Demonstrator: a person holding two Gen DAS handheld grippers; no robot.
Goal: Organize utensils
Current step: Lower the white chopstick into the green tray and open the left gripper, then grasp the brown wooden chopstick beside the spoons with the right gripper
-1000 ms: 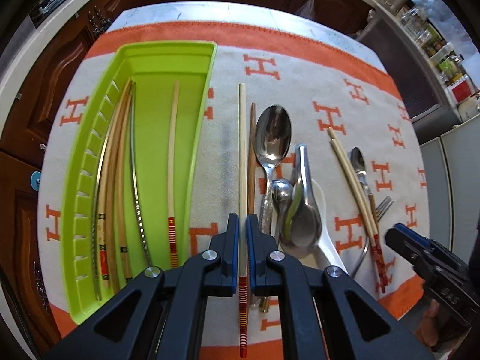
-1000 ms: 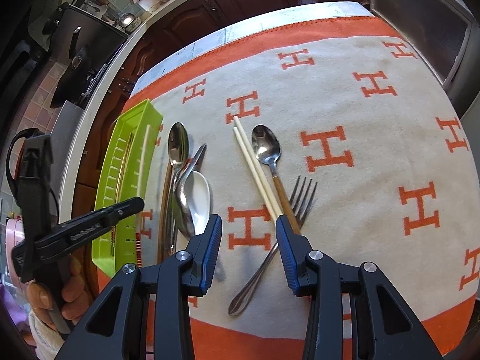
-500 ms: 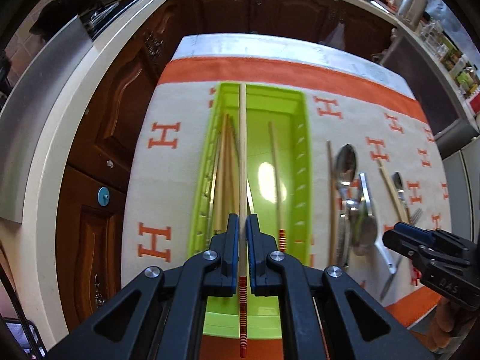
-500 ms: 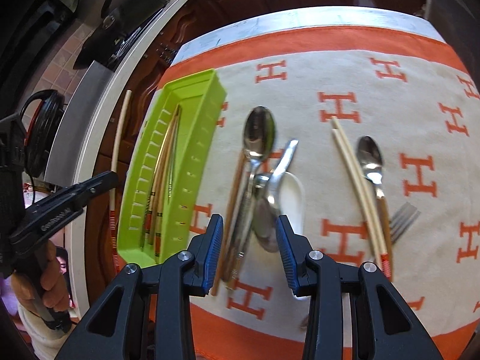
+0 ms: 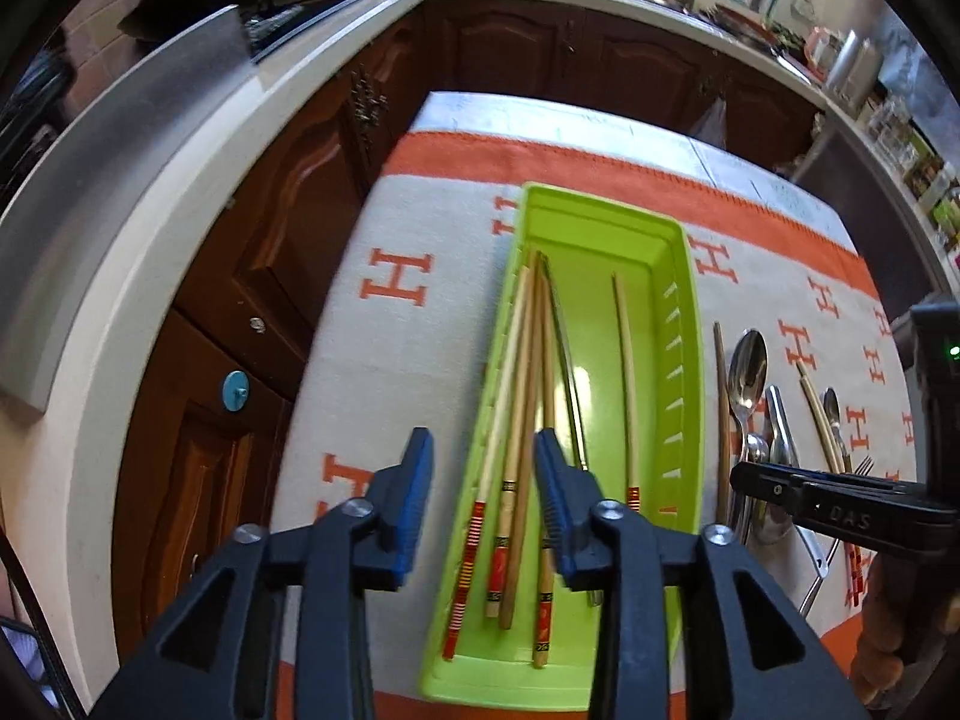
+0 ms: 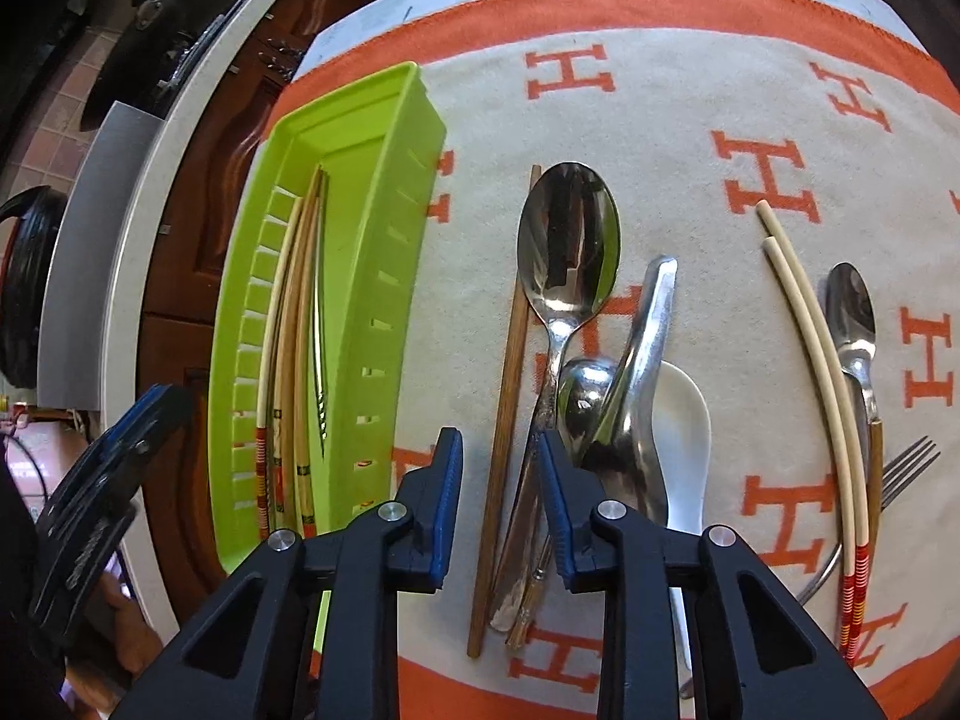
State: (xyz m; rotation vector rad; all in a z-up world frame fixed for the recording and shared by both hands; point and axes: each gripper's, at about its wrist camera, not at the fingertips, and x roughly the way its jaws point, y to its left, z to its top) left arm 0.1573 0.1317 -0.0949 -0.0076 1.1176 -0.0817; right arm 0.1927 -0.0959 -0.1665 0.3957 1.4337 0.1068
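The left gripper (image 5: 483, 483), jaws opening and empty, hangs over chopsticks (image 5: 516, 444) in the green tray (image 5: 684, 360); the right gripper (image 6: 499, 483), jaws closing, straddles a brown chopstick (image 6: 507, 384) beside that tray.

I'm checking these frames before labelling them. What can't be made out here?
- Right wrist view: handle ends of the big spoon and ladle hidden behind the right gripper.
- Right wrist view: fork handle crossed by pale chopsticks.
- Left wrist view: green tray near end covered by the left gripper.

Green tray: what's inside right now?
The green tray holds only chopsticks: a bundle along its left wall, one cream chopstick apart at right. The left tool hides their near ends.
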